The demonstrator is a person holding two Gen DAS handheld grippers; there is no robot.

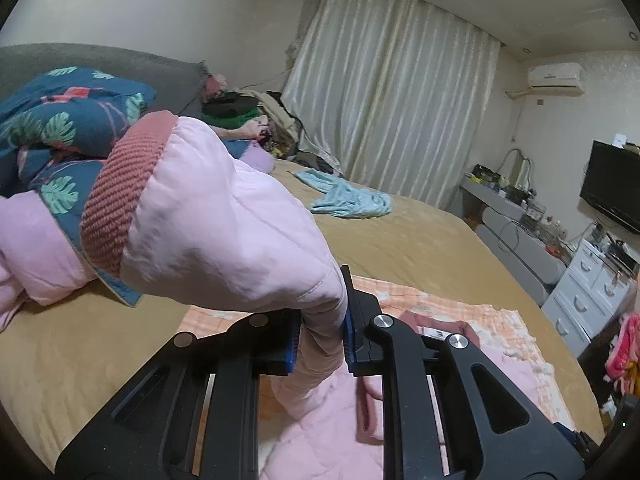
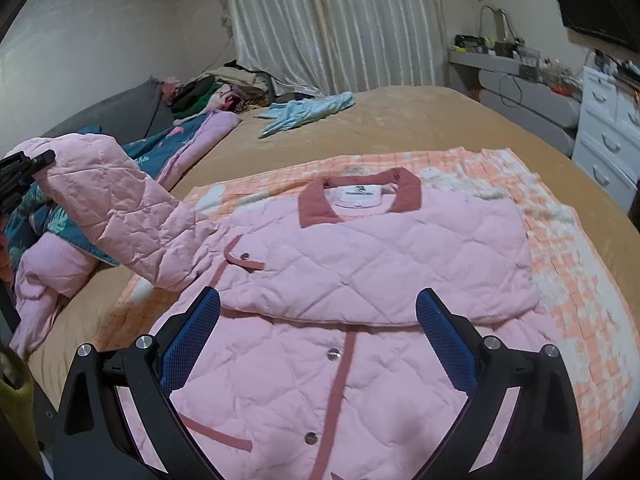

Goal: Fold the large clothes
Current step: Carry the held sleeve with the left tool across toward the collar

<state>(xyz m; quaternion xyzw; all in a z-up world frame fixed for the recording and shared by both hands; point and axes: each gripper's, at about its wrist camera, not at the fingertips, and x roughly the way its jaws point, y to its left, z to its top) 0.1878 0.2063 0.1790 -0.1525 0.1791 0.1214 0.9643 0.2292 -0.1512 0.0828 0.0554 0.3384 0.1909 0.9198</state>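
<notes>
A pink quilted jacket (image 2: 360, 264) with a dusty-red collar lies face up on an orange checked blanket (image 2: 568, 264) on the bed. Its right sleeve is folded across the chest. My left gripper (image 1: 320, 340) is shut on the other sleeve (image 1: 224, 216), which is lifted off the bed with its ribbed red cuff (image 1: 120, 196) standing up in front of the camera. In the right wrist view that raised sleeve (image 2: 116, 216) stretches up and left to the left gripper (image 2: 24, 172). My right gripper (image 2: 318, 340) hovers open over the jacket's front, nothing between its blue pads.
A blue leaf-print and pink quilt (image 1: 52, 128) is bunched at the head of the tan bed (image 1: 400, 240). A light blue garment (image 2: 308, 112) lies further back. Clothes pile by the curtain (image 1: 384, 120). A white drawer unit (image 2: 608, 132) and a TV (image 1: 612, 184) stand at the right.
</notes>
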